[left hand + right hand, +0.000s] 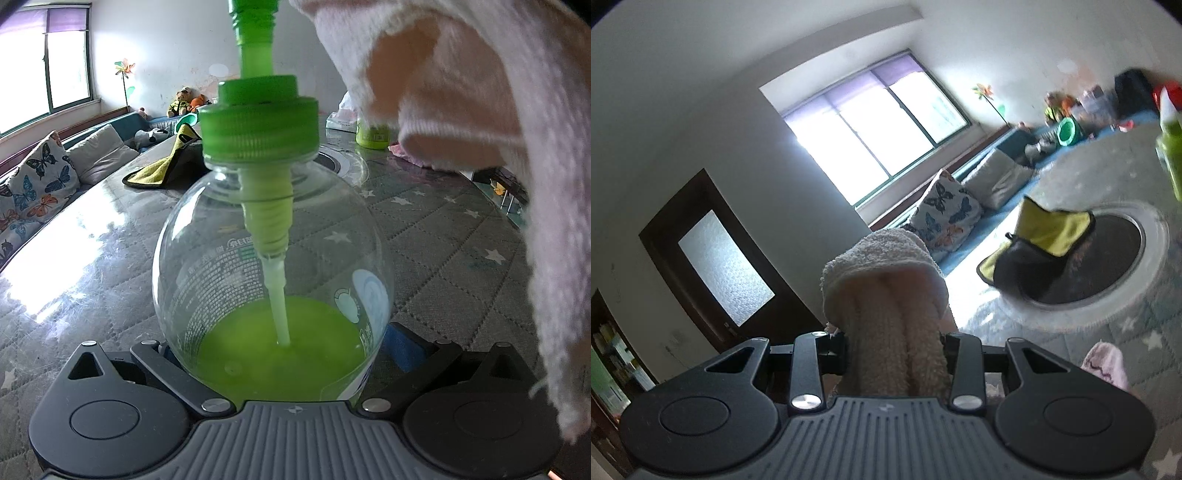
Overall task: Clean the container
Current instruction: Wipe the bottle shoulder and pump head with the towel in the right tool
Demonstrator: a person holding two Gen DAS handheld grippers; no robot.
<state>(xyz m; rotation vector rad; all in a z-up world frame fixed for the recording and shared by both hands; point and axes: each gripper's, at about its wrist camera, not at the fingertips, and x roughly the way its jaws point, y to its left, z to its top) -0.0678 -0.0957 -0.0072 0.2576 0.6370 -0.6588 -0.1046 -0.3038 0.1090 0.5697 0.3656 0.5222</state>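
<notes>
My left gripper (pixel 275 350) is shut on a clear round pump bottle (pixel 258 258) with green liquid in its lower part and a green screw cap (pixel 260 123). Its pump stem runs up out of the top of the left wrist view. A pale pink towel (pixel 480 110) hangs at the upper right of that view, close beside the pump head. In the right wrist view my right gripper (pixel 892 350) is shut on that folded towel (pixel 886 288), which sticks out beyond the fingers. The gripper is tilted up toward the window and wall.
The table (pixel 424 236) has a grey quilted star-pattern cover. A yellow and dark cloth (pixel 1045 240) lies by a round inset at its centre (pixel 1108 258). A second green bottle (pixel 373 134) and a pink cloth (pixel 1108 363) sit further off. A sofa with cushions (pixel 37 181) stands left.
</notes>
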